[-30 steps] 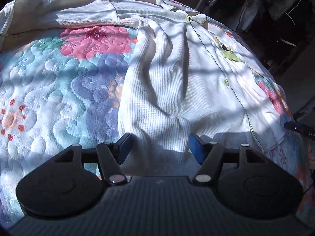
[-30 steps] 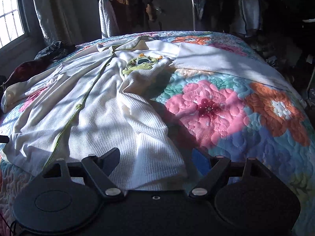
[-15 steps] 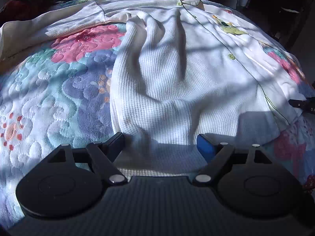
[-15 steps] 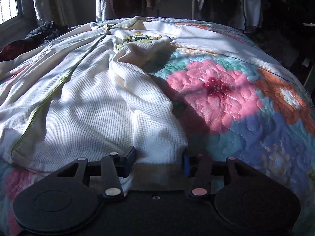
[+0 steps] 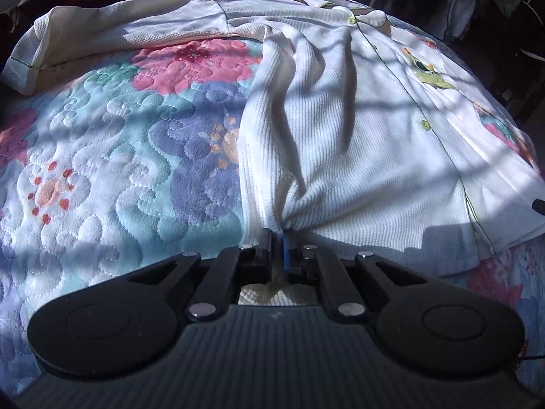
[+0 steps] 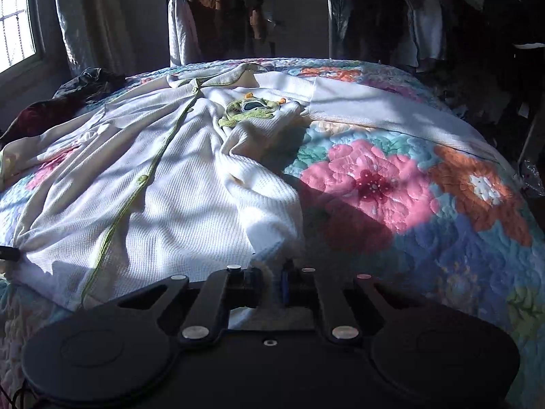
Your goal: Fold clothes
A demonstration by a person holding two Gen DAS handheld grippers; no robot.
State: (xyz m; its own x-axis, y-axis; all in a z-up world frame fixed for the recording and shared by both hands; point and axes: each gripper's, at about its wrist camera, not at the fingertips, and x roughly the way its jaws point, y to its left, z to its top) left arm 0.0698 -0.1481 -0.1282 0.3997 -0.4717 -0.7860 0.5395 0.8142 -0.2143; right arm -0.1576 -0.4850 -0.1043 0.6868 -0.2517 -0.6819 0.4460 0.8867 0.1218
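both hand-held grippers, left (image 5: 277, 238) and right (image 6: 272, 274), clamped on near hem corners of white shirt (image 5: 357, 143) on floral quilt (image 5: 102, 156)

Hard window (image 6: 13, 24) sunlight, barred shadows across bright bedding, dim room behind, fisheye-bent edges, sharp focus.

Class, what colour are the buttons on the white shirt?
Light green buttons on the shirt, clearest in the right wrist view.

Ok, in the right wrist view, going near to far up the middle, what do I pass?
Right gripper shut on the white shirt's hem → green frog patch → shirt collar → hanging clothes beyond the bed.
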